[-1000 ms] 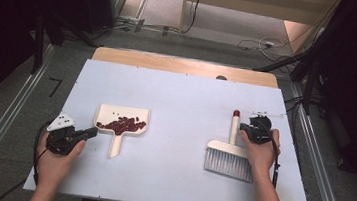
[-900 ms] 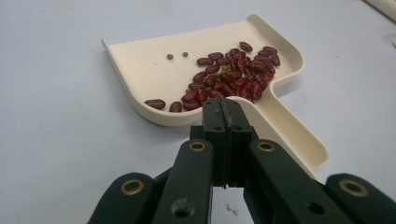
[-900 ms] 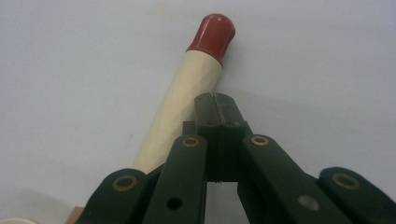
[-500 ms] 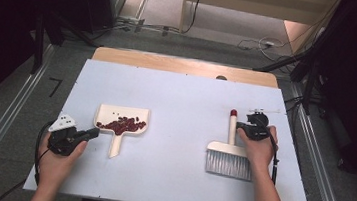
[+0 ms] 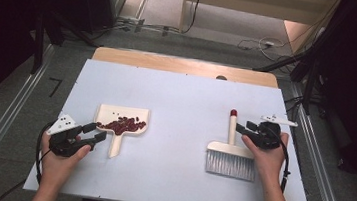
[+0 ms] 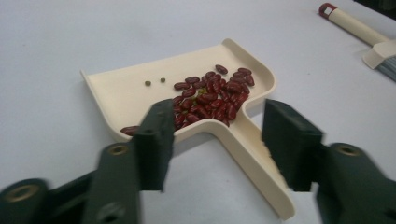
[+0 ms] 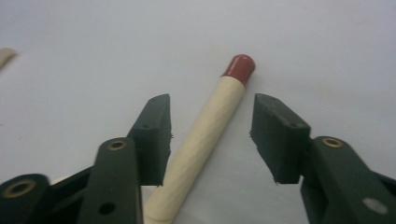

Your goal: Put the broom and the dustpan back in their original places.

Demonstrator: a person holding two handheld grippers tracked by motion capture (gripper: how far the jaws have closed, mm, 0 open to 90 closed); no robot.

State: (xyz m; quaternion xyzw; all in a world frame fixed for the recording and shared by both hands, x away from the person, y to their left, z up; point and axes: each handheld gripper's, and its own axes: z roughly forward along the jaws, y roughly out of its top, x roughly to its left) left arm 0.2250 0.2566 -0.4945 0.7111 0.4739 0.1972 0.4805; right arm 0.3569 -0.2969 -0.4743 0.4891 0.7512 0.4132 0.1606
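Cream dustpan (image 6: 140, 91) holding red beans (image 6: 210, 95), both grippers' fingers just opened, brush handle (image 7: 205, 135) between right's.

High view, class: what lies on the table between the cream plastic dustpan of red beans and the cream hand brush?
Nothing: the high view shows bare white tabletop between dustpan and brush.

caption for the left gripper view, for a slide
Open left gripper straddling the handle of a cream dustpan that holds red beans on the white table.
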